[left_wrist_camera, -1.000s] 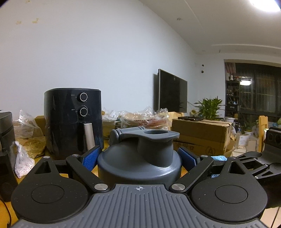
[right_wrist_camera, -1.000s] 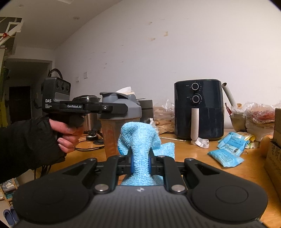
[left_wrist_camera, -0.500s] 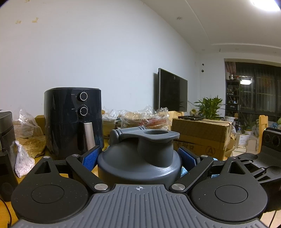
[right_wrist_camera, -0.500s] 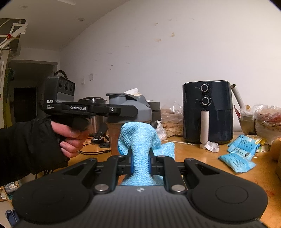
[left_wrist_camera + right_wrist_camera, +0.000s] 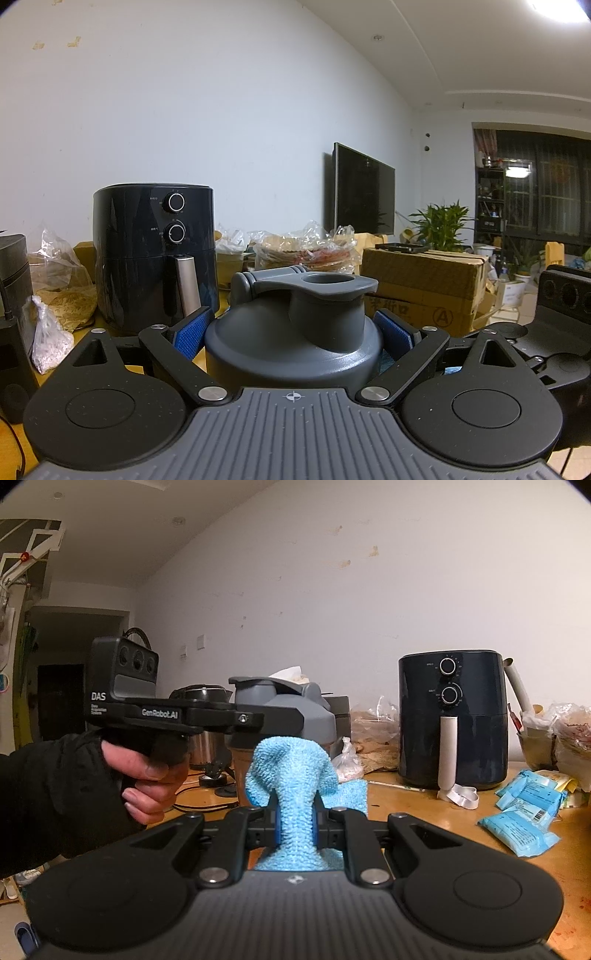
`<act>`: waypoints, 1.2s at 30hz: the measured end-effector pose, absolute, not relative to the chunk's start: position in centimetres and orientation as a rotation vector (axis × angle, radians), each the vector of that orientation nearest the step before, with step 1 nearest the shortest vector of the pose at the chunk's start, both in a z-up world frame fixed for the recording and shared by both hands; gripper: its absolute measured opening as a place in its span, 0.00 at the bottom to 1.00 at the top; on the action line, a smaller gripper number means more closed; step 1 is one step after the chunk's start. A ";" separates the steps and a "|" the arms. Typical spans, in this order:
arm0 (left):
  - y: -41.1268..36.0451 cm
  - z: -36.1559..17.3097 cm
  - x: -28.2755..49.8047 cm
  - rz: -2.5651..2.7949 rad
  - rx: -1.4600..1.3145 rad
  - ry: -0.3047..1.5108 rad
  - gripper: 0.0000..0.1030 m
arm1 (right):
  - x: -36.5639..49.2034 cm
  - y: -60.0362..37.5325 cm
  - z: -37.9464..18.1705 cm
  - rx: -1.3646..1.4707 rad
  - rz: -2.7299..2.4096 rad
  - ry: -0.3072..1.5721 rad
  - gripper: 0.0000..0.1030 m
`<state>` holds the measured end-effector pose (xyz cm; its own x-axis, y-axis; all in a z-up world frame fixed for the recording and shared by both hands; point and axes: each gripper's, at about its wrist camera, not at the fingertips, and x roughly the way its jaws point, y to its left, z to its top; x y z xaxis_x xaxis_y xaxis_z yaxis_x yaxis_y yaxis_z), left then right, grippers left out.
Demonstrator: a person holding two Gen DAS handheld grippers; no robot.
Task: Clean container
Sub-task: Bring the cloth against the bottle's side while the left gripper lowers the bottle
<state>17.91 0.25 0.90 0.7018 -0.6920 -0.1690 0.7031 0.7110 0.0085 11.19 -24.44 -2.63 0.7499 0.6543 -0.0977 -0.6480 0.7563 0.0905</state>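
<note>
Shaker bottle (image 5: 280, 716) stands upright on the wooden table (image 5: 424, 812), its long axis vertical, with the grey lid (image 5: 295, 332) on top and the flip cap's round spout end pointing right in the left wrist view. From that view only the lid shows; the body below is hidden behind the gripper's frame. The left gripper (image 5: 295, 328) clamps the lid from both sides, its blue pads (image 5: 190, 332) pressed against the rim. In the right wrist view a hand (image 5: 147, 775) in a dark sleeve holds that gripper level, and the bottle's brownish translucent body is mostly covered by a blue microfibre cloth (image 5: 295, 797). The right gripper (image 5: 295, 823) is closed tight on the cloth, which bunches above the fingers and drapes below them, near the bottle; whether cloth and bottle touch cannot be told. A dark air fryer (image 5: 452, 720) stands far right against the wall, with blue packets (image 5: 524, 812) lying further right.
</note>
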 end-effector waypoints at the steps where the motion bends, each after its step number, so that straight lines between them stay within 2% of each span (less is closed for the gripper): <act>1: 0.3 0.9 17.9 -0.777 0.074 0.158 0.92 | 11.3 -24.3 -2.6 0.051 0.714 0.127 0.07; 36: 0.2 0.8 17.9 -0.771 0.075 0.162 0.92 | 13.3 -22.3 -2.1 -0.011 0.706 0.203 0.07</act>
